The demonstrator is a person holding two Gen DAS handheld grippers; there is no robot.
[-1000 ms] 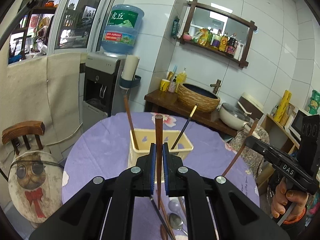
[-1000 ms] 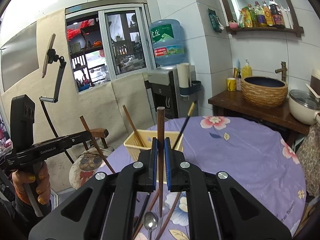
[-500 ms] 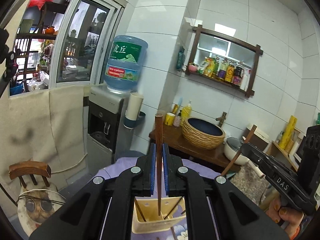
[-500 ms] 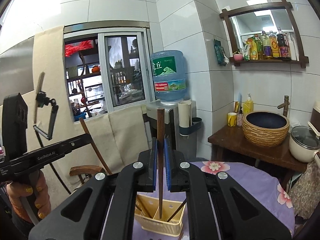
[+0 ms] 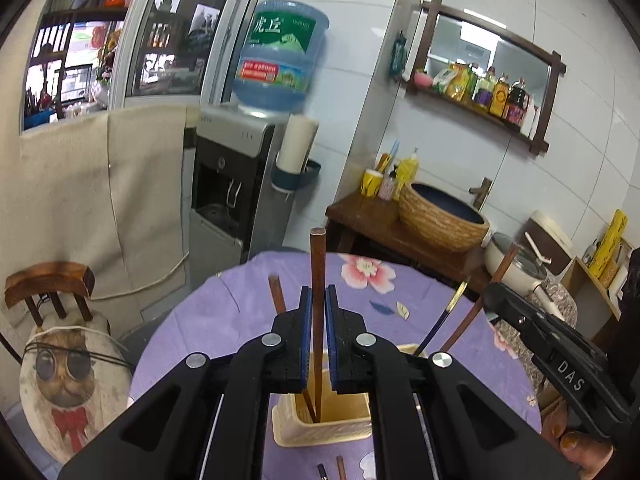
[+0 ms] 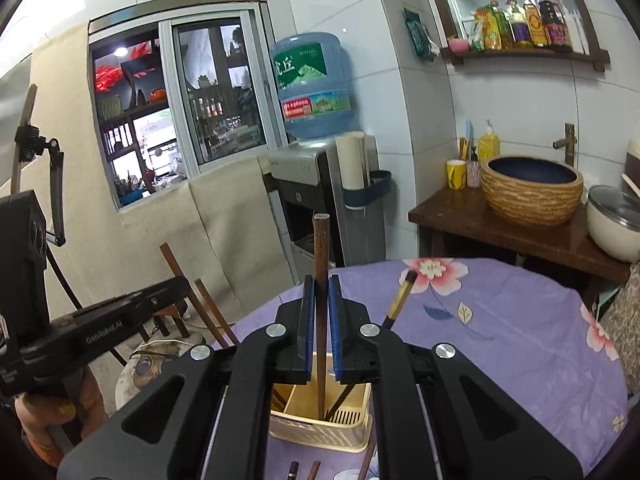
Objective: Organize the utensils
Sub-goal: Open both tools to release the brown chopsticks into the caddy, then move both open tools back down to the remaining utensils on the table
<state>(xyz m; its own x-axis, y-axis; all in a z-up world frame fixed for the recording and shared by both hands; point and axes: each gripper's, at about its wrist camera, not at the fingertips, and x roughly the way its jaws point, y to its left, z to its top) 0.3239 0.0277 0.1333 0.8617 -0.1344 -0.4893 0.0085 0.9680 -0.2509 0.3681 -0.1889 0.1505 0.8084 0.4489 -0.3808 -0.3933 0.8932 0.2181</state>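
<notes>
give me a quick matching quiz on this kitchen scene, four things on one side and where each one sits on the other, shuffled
Things:
1. brown chopstick
2. water bottle
3. woven basin
4. sauce bottles

Places:
A. on the wooden wall shelf
B. clamped in the left claw, tip down in the cream holder
C. on the dark wooden side table
D. upside down on the dispenser

Pairs: 1-B, 2-D, 3-C, 4-A
</notes>
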